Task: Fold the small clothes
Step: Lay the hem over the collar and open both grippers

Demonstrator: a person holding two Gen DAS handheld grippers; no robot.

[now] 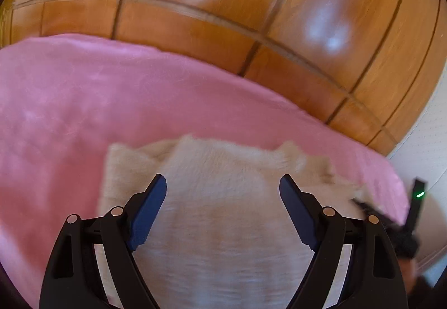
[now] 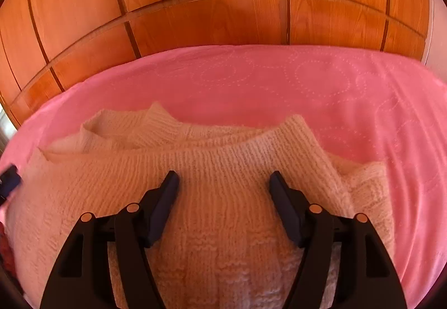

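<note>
Left wrist view: left gripper (image 1: 223,186) fingers spread wide, nothing between the pads; it hangs over a cream knit sweater (image 1: 223,211) that lies on a pink bedspread (image 1: 83,102); frame is motion-blurred, so knit detail is soft; sweater takes up lower centre of the view, its far edge bunched into a couple of peaks; wooden panelled wardrobe (image 1: 195,29) stands behind the bed, with bright glare patches on its doors; at the right edge a black device with a green light (image 1: 417,197) shows just past the sweater's corner, can't tell more; white wall beside it.

Right wrist view: right gripper (image 2: 224,182) jaws also spread apart, holding nothing; both fingers over the sweater (image 2: 223,169) body, just below the ribbed neckline; can't tell if tips touch the fabric; sweater lies flat-ish on the bedspread (image 2: 307,80), collar away from camera, a sleeve or fold bunched at upper left and another at right; bedspread has a dotted circle stitch pattern; wardrobe (image 2: 195,1) behind; small dark blue object at the far left edge, too cropped to identify.
</note>
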